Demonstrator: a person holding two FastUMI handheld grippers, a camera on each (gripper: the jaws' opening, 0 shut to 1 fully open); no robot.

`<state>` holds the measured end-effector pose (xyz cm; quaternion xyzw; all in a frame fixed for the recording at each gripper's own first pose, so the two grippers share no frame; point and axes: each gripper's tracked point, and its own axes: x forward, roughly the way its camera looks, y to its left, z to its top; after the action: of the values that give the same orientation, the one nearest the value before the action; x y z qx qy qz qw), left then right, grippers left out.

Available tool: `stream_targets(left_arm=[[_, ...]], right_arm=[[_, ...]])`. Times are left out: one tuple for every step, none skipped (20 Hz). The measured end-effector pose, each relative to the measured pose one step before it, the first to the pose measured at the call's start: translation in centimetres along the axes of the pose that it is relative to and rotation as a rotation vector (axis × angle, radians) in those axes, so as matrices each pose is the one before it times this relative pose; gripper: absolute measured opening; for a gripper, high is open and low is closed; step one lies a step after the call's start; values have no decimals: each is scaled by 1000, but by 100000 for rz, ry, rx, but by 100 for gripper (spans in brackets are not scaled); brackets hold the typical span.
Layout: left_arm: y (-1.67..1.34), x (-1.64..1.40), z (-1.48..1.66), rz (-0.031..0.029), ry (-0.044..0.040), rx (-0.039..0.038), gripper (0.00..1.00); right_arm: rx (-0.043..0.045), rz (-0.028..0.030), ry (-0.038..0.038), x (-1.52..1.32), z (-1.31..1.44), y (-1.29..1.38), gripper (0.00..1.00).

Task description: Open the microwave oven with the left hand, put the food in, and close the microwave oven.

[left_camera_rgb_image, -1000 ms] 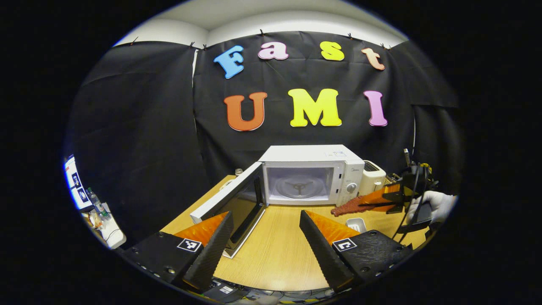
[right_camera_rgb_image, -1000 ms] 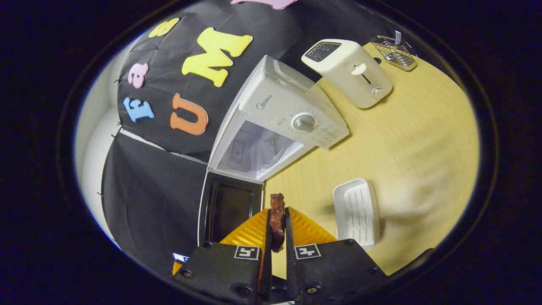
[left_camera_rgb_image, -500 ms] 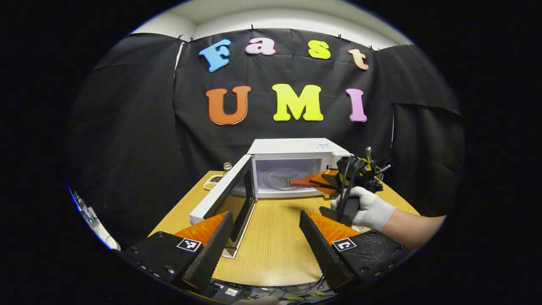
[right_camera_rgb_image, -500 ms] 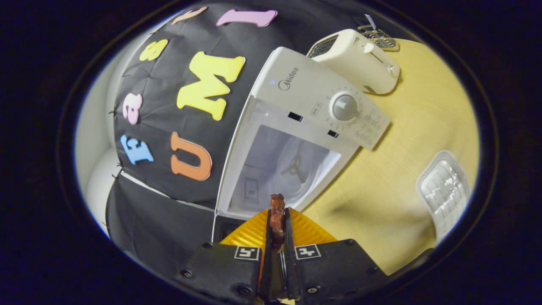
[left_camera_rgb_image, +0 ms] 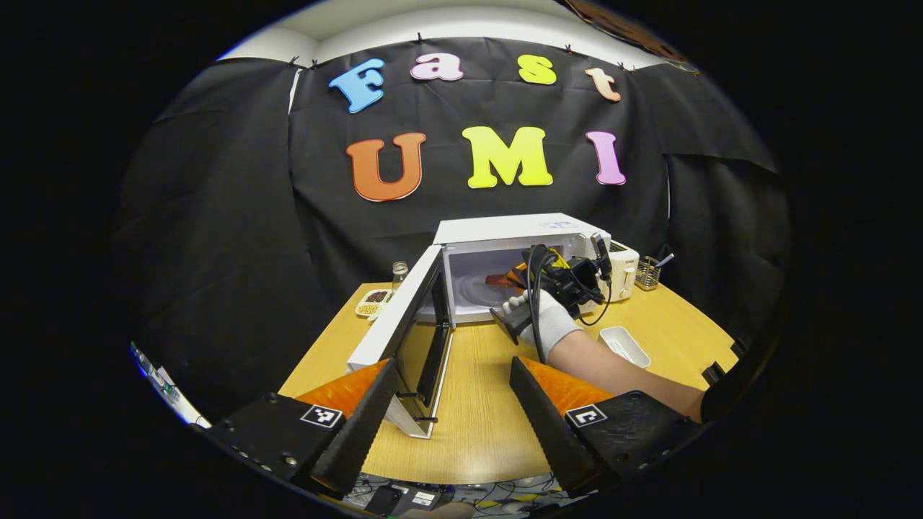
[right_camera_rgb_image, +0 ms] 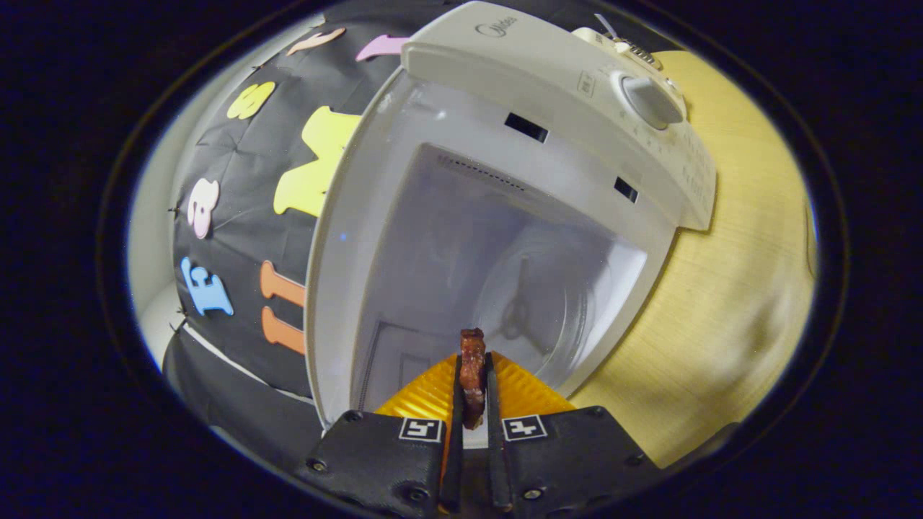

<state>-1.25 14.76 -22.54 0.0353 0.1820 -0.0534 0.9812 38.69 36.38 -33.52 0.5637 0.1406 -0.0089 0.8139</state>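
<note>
Table first: your wooden top carries the white microwave oven at its far side, against the black cloth. Its door stands swung wide to the oven's left, edge toward your left gripper, and the cavity with its glass turntable lies bare in the right gripper view. Your gloved right hand reaches in at the oven mouth, and the right gripper is clenched on the food, a dark reddish strip pinched between both fingers, standing up from between the tips, its top poking just past them toward the turntable. From the left gripper view that food sits at the cavity opening, above the turntable. Your left gripper hangs back near the table's front edge, fingers spread wide with nothing between them, just beside the door's lower corner. Right of the oven stand a toaster and a small wire rack; a white tray lies nearer, beside your forearm. A dish of grains and a little jar sit left of the oven.
</note>
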Motion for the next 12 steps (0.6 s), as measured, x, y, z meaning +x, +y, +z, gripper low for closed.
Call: stream_targets(left_arm=[[198, 220, 97, -42, 39, -89, 96], [179, 307, 130, -421, -57, 11, 97], [-39, 264, 75, -873, 888, 128, 96], [95, 101, 152, -783, -44, 156, 97], [14, 23, 174, -717, -122, 1027, 97], [165, -18, 303, -134, -770, 659, 96], [-113, -79, 296, -586, -1072, 391, 97], [-163, 118, -219, -562, 313, 32, 96], [76, -20, -233, -336, 420, 64, 96], [72, -22, -246, -14, 594, -198, 96], [6, 60, 90, -414, -233, -465, 96], [149, 90, 63, 35, 255, -285, 96]], right_arm=[[1105, -2292, -1122, 831, -303, -365, 17], [-1501, -1026, -1429, 925, -301, -200, 17], [-2083, -1184, -1928, 707, -168, -198, 17], [-2130, 547, -1335, 503, -80, 274, 17], [-2746, 543, 197, 385, -442, 242, 17], [-313, 73, -955, 186, -171, 104, 17], [-560, 56, -251, 371, -155, -131, 17], [-1418, -1386, -89, 316, -147, -471, 17], [-418, -1638, -213, 285, -125, -665, 17], [1469, 533, -230, 21, 216, -323, 17], [-1140, 130, -44, 119, 126, -314, 18], [-3028, -1134, -894, -239, -33, -282, 18]])
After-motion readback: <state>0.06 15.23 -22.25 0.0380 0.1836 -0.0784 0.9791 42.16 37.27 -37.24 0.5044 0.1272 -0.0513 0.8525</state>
